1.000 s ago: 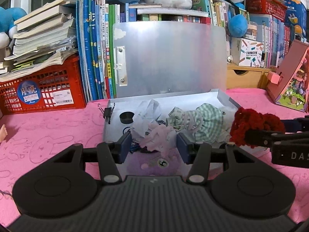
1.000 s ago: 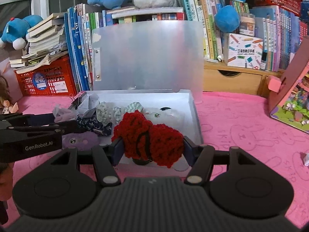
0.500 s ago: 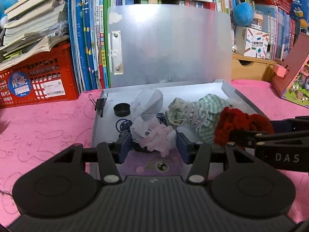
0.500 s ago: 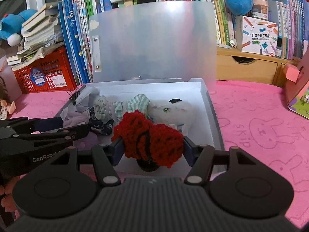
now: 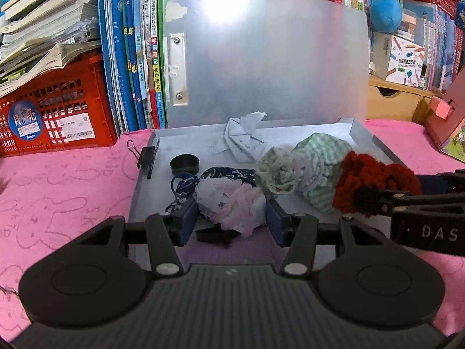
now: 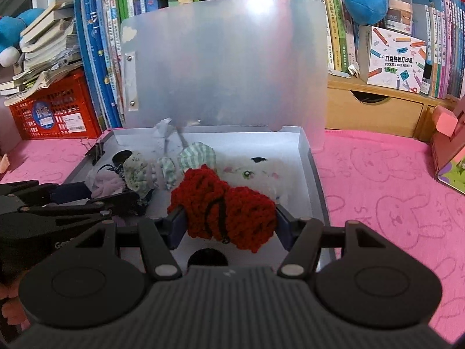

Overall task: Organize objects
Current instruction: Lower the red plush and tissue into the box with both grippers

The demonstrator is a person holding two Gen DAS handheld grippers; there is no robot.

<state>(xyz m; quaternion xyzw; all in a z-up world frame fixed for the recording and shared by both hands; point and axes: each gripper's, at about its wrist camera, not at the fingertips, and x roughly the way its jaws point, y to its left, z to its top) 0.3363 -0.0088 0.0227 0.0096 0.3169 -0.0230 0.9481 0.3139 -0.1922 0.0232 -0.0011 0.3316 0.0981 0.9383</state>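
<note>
Fingers (image 6: 177, 226) clamp red crochet piece (image 6: 226, 212) (left: pale scrunchie (image 5: 232, 203)).

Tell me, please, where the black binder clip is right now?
The black binder clip is clipped to the open box's left wall, near the small black ring.

- A pink rabbit-print cloth (image 6: 392, 192) covers the counter.
- Upright books (image 5: 136, 58) line its back edge.
- Red crate (image 5: 58, 107) at back left; wooden drawer unit (image 6: 375, 110) back right.
- Possibly a window (image 6: 17, 3) at far left.
</note>
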